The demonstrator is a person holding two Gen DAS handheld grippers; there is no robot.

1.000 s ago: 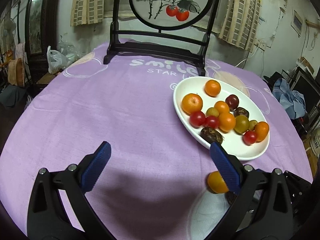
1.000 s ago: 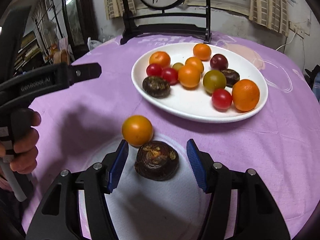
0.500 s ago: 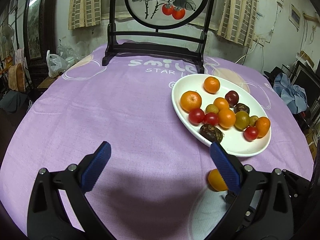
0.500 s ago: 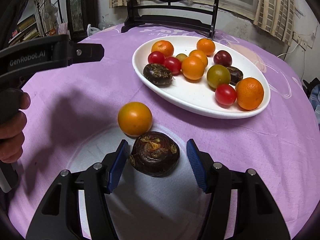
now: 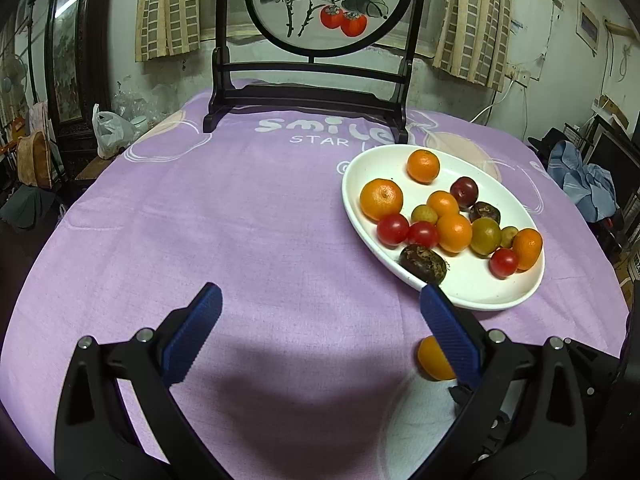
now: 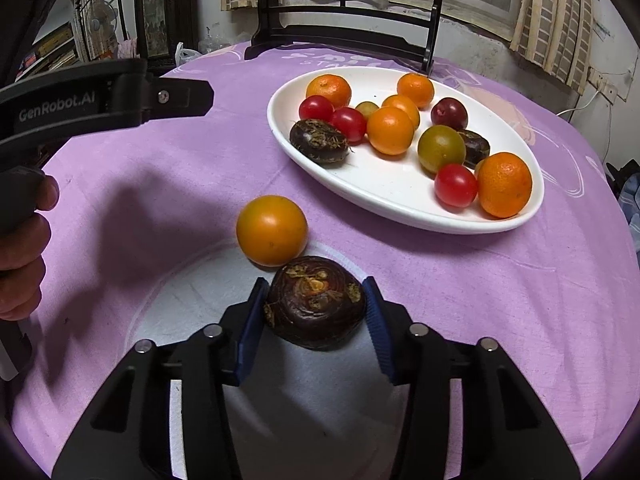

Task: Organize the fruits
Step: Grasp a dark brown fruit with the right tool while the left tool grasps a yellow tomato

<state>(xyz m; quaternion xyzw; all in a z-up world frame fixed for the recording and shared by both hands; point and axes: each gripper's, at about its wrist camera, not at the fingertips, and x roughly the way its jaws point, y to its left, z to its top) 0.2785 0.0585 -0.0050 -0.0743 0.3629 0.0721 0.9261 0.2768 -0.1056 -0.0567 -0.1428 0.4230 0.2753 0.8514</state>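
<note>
On my left, the left gripper [image 5: 316, 330] hangs over bare purple cloth just as before, its fingers [image 5: 192, 338] wide and empty. The change is on my right: the right gripper [image 6: 314, 312] has narrowed its fingers [image 6: 250, 322] from a loose straddle to pressing both flanks of the dark water chestnut [image 6: 315, 302], which sits on a pale round patch of the cloth, touching the loose orange fruit [image 6: 272, 230]. I judge the grasp made, and the lift toward the white plate [image 6: 404, 204] with the other fruits comes next. The worktop [image 5: 240, 220] carries a dark-framed round painted screen [image 5: 320, 4] at its far edge; curtains and clutter line the dim walls.
</note>
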